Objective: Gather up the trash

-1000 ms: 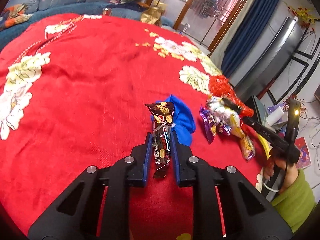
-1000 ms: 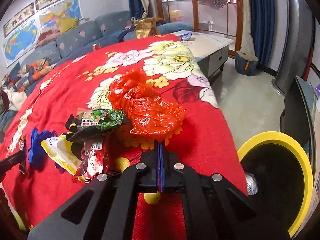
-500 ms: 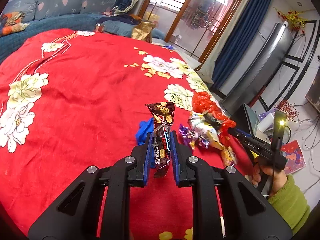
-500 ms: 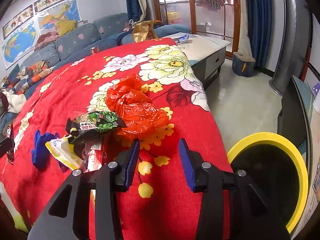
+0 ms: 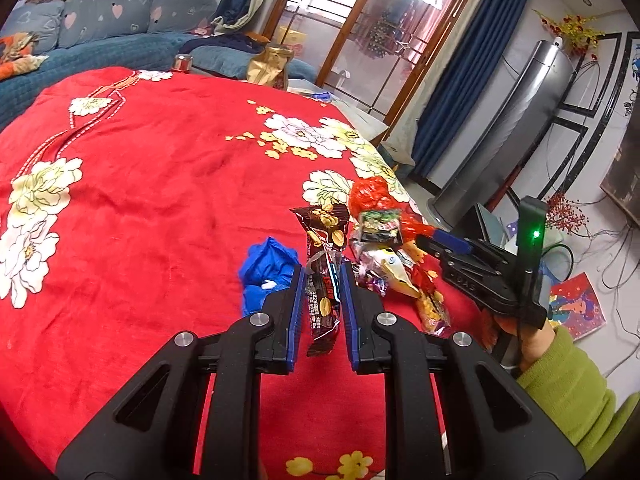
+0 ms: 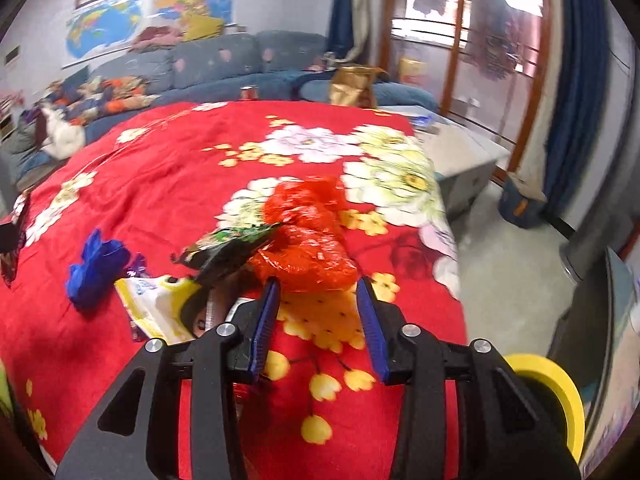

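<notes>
Left wrist view: the left gripper [image 5: 322,280] is seen clamped on a dark brown snack wrapper [image 5: 323,264], which is held upright between the blue pads, its printed top sticking up above the fingertips and its lower end hanging below them, clear of the red flowered blanket [image 5: 160,200]. Just to the left of the fingers, a crumpled blue scrap [image 5: 266,270] is seen lying on the blanket. To the right, a pile of wrappers [image 5: 384,256] is heaped, with a crumpled red plastic bag [image 5: 372,198] at its far end. The right gripper [image 5: 442,240] is seen reaching in from the right, held by a hand [image 5: 520,336] in a green sleeve [image 5: 568,392], its tip at the edge of the pile.

In the right wrist view, the right gripper [image 6: 318,292] is shown with its jaws apart and closing; the near edge of the red plastic bag [image 6: 308,236] lies between the fingertips, but it is not pressed by the pads. A dark green packet [image 6: 228,246] is seen resting against the bag's left side, and a white and yellow wrapper [image 6: 156,304] lies below it, partly hidden behind the left finger. The blue scrap [image 6: 96,264] is found further left. A yellow-rimmed bin [image 6: 556,392] is seen on the floor at the lower right, beside the blanket's edge.
</notes>
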`<action>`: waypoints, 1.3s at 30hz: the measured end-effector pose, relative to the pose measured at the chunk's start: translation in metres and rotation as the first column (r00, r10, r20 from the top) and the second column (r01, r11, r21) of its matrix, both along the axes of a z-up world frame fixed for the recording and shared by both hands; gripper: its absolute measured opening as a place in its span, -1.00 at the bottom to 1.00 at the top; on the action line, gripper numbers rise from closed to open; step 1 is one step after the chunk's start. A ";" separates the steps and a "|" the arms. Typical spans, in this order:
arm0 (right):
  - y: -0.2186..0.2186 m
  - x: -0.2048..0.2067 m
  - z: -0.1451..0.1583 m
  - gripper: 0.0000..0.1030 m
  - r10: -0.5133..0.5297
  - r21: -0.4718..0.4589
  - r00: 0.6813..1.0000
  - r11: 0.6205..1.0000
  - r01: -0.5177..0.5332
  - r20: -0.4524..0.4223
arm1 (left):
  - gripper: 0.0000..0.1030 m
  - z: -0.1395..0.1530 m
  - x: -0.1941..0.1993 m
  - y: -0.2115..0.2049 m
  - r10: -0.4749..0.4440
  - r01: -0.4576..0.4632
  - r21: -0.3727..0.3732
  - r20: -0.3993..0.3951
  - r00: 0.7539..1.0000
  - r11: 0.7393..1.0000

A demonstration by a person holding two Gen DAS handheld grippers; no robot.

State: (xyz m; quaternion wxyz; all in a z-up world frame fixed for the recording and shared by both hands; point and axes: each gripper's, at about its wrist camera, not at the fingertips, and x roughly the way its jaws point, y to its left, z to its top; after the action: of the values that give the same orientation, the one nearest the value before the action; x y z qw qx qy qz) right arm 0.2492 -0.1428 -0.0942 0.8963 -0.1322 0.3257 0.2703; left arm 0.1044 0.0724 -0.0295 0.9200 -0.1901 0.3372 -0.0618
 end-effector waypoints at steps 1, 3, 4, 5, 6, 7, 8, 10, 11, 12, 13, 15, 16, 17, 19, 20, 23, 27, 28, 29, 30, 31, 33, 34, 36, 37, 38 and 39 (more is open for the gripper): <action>0.003 -0.001 0.000 -0.66 0.012 -0.008 1.000 1.000 -0.012 0.005 | -0.76 0.000 0.000 -0.001 -0.001 0.001 0.001 -0.001 1.000 1.000; 0.008 -0.001 -0.002 -0.99 0.043 -0.018 0.999 0.999 -0.043 -0.004 | -0.76 0.001 0.001 -0.003 -0.007 0.007 0.001 0.001 1.000 1.000; 0.009 -0.001 -0.002 -0.99 0.054 -0.006 0.998 0.999 -0.054 -0.021 | -0.76 0.002 0.001 -0.004 -0.009 0.009 0.002 0.003 1.000 1.000; 0.009 -0.002 -0.002 -0.99 0.063 0.013 0.997 0.998 -0.063 -0.037 | -0.76 0.004 0.002 -0.006 -0.014 0.014 0.002 0.006 1.000 1.000; 0.009 -0.003 -0.002 -0.99 0.065 0.024 0.997 0.998 -0.064 -0.042 | -0.76 0.005 0.002 -0.008 -0.017 0.017 0.003 0.009 1.000 1.000; 0.008 -0.004 -0.001 -0.99 0.064 0.044 0.997 0.997 -0.062 -0.051 | -0.76 0.007 0.002 -0.010 -0.022 0.022 0.005 0.013 1.000 1.000; 0.006 -0.005 0.001 -0.99 0.060 0.060 0.997 0.997 -0.056 -0.057 | -0.76 0.009 0.002 -0.013 -0.029 0.028 0.007 0.018 0.999 1.000; 0.001 -0.005 0.004 -0.99 0.022 0.077 0.997 0.997 -0.016 -0.077 | -0.76 0.011 0.003 -0.016 -0.037 0.036 0.008 0.026 0.999 0.999; -0.002 -0.005 0.006 -0.97 -0.005 0.086 0.996 0.996 0.013 -0.087 | -0.76 0.012 0.003 -0.018 -0.043 0.043 0.007 0.028 0.999 0.999; -0.006 -0.006 0.007 -0.85 -0.017 0.103 0.995 0.994 0.027 -0.093 | -0.76 0.013 0.003 -0.020 -0.048 0.048 0.007 0.030 0.998 0.999; -0.012 -0.006 0.008 -0.70 -0.025 0.136 0.993 0.990 0.041 -0.114 | -0.76 0.014 0.003 -0.022 -0.052 0.052 0.008 0.032 0.998 0.999; -0.020 -0.008 0.011 -0.17 -0.040 0.184 0.990 0.981 0.065 -0.138 | -0.76 0.016 0.004 -0.027 -0.065 0.065 0.010 0.037 0.997 0.998; -0.023 -0.010 0.012 -0.16 -0.042 0.213 0.989 0.974 0.073 -0.143 | -0.76 0.017 0.006 -0.029 -0.072 0.071 0.011 0.040 0.997 0.997; -0.024 -0.011 0.013 -0.16 -0.045 0.226 0.988 0.971 0.078 -0.147 | -0.76 0.019 0.007 -0.033 -0.081 0.081 0.015 0.043 0.996 0.997; -0.021 -0.009 0.014 -0.17 -0.054 0.225 0.987 0.970 0.087 -0.153 | -0.76 0.022 0.008 -0.038 -0.095 0.094 0.017 0.050 0.994 0.995; -0.019 -0.008 0.014 -0.17 -0.059 0.214 0.987 0.973 0.091 -0.152 | -0.76 0.024 0.009 -0.040 -0.101 0.100 0.015 0.052 0.994 0.995; -0.013 0.005 0.003 -0.17 -0.104 0.160 0.978 0.978 0.133 -0.182 | -0.76 0.030 0.012 -0.050 -0.125 0.124 0.023 0.066 0.990 0.992; -0.013 0.024 -0.017 -0.46 -0.127 0.163 0.956 0.971 0.174 -0.263 | -0.76 0.037 0.015 -0.065 -0.160 0.157 0.040 0.083 0.984 0.987; -0.013 0.026 -0.021 -0.51 -0.119 0.166 0.952 0.971 0.170 -0.281 | -0.76 0.038 0.016 -0.068 -0.168 0.165 0.043 0.086 0.982 0.985; -0.014 0.028 -0.026 -0.69 -0.109 0.177 0.946 0.970 0.169 -0.305 | -0.76 0.039 0.017 -0.073 -0.181 0.178 0.047 0.089 0.979 0.983; -0.015 0.028 -0.029 -0.84 -0.104 0.185 0.942 0.968 0.169 -0.319 | -0.76 0.040 0.018 -0.077 -0.190 0.186 0.051 0.090 0.978 0.981; -0.018 0.029 -0.031 -0.86 -0.099 0.200 0.937 0.964 0.173 -0.334 | -0.76 0.040 0.019 -0.080 -0.196 0.192 0.053 0.089 0.976 0.980; -0.027 0.025 -0.030 -0.91 -0.109 0.219 0.936 0.957 0.190 -0.334 | -0.76 0.040 0.022 -0.088 -0.217 0.213 0.056 0.088 0.972 0.975; -0.031 0.022 -0.027 -0.92 -0.123 0.222 0.938 0.954 0.202 -0.323 | -0.76 0.040 0.024 -0.092 -0.227 0.223 0.058 0.086 0.970 0.973; -0.044 0.018 -0.016 -0.92 -0.158 0.236 0.944 0.944 0.230 -0.289 | -0.76 0.041 0.028 -0.101 -0.247 0.243 0.062 0.087 0.965 0.968; -0.052 0.014 -0.010 -0.92 -0.174 0.247 0.947 0.938 0.243 -0.270 | -0.76 0.041 0.029 -0.104 -0.254 0.250 0.063 0.087 0.963 0.966; -0.060 0.011 -0.004 -0.92 -0.192 0.258 0.949 0.932 0.257 -0.252 | -0.76 0.042 0.031 -0.110 -0.267 0.262 0.064 0.090 0.959 0.963; -0.066 0.010 0.000 -0.92 -0.205 0.263 0.949 0.927 0.267 -0.241 | -0.76 0.043 0.032 -0.113 -0.274 0.269 0.065 0.092 0.957 0.961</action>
State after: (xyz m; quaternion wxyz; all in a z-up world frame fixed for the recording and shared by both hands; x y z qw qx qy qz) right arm 0.2592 -0.2087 -0.0940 0.8928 0.0713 0.3879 0.2176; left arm 0.1365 -0.0402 0.0134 0.9230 -0.1148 0.3153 -0.1884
